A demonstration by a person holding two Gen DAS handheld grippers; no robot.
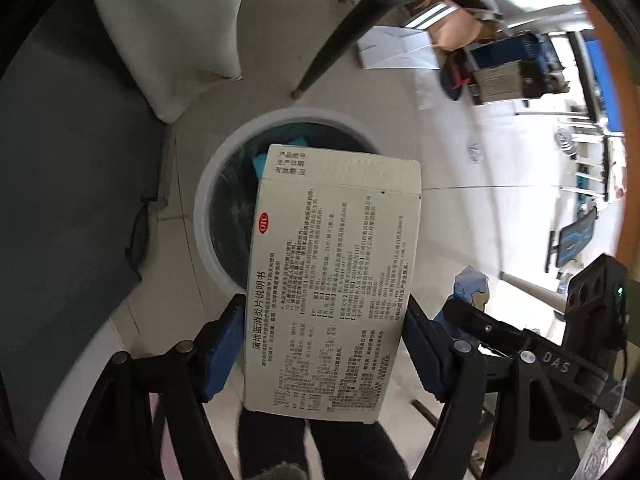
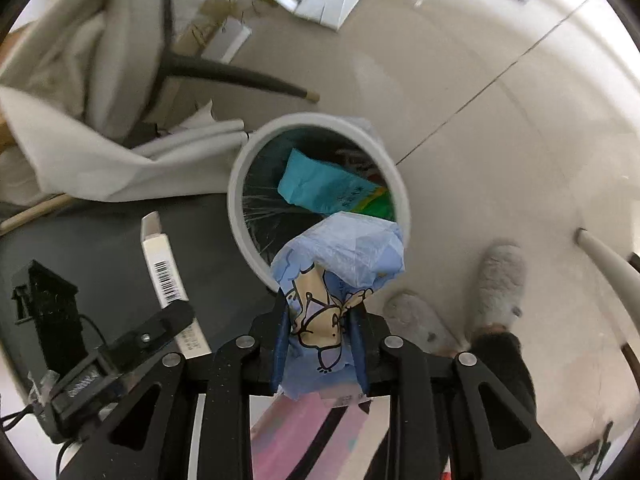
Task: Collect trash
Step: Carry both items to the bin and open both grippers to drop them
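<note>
My left gripper (image 1: 324, 336) is shut on a white medicine box (image 1: 332, 276) printed with Chinese text, held above the near rim of a round white trash bin (image 1: 208, 216). My right gripper (image 2: 320, 332) is shut on a light blue cartoon-printed wrapper (image 2: 332, 272), held over the bin's near edge (image 2: 256, 256). The bin holds a teal packet (image 2: 316, 184) and a green wrapper (image 2: 378, 202). The medicine box also shows edge-on at left in the right wrist view (image 2: 166, 276), and the wrapper shows at right in the left wrist view (image 1: 472, 286).
A chair with dark legs (image 2: 240, 74) and a white cloth (image 2: 100, 168) stand beyond the bin. A dark grey mat (image 1: 68, 200) lies left of it. The person's grey slippers (image 2: 500, 280) are right of the bin on the tiled floor. Boxes (image 1: 400, 48) sit further off.
</note>
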